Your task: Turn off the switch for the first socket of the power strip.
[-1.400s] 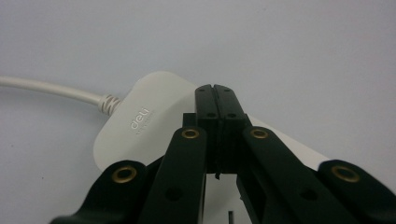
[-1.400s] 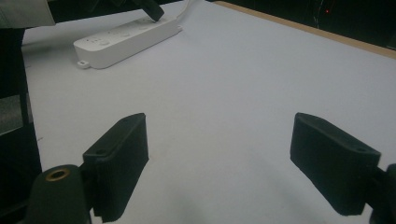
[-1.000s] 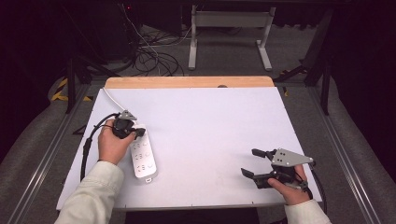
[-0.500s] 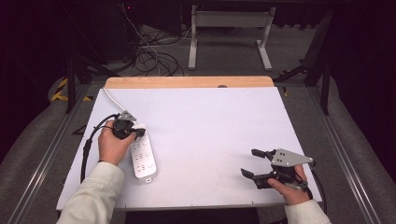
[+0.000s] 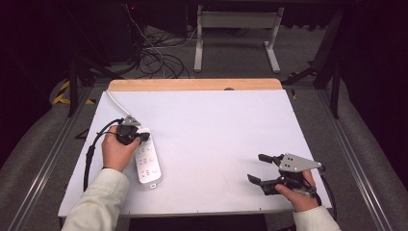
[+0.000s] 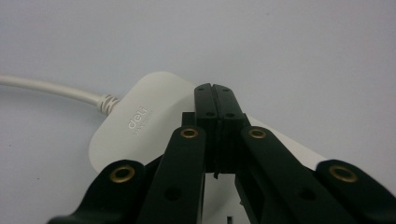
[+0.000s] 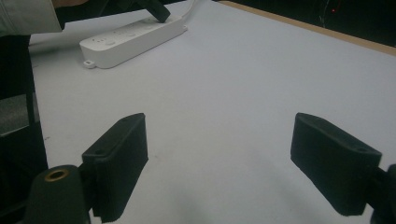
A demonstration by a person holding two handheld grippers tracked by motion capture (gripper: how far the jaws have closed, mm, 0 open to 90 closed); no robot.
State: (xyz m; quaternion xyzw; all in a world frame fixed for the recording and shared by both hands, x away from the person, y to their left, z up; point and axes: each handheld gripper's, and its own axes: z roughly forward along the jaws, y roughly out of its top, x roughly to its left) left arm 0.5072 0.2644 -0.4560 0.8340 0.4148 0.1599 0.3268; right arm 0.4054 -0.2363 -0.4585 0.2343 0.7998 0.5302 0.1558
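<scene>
- Little has moved since the earlier frames: both hands and both tongs sit where they were a second ago, and the power strip has not shifted.
- Left tongs: the jaws are pressed fully together, tip against tip, with nothing between them. In the left gripper view the closed tips sit over the cord end of the power strip; whether they press on its top or hang just above it cannot be told.
- Right tongs: the jaws stand wide apart and hold nothing. In the right gripper view the two black pads frame bare white surface, low over the bench.
- Power strip: one, white, lying flat near the left edge of the bench, its length running away from the person. Its white cord leaves the far end and runs toward the far left corner. From the right gripper view the strip lies well apart from the right tongs, across open bench.
- Counts: two tongs, one in each hand; one left hand and one right hand, both in pale sleeves; one power strip; one bench with a white top and a wooden strip along its far edge.
</scene>
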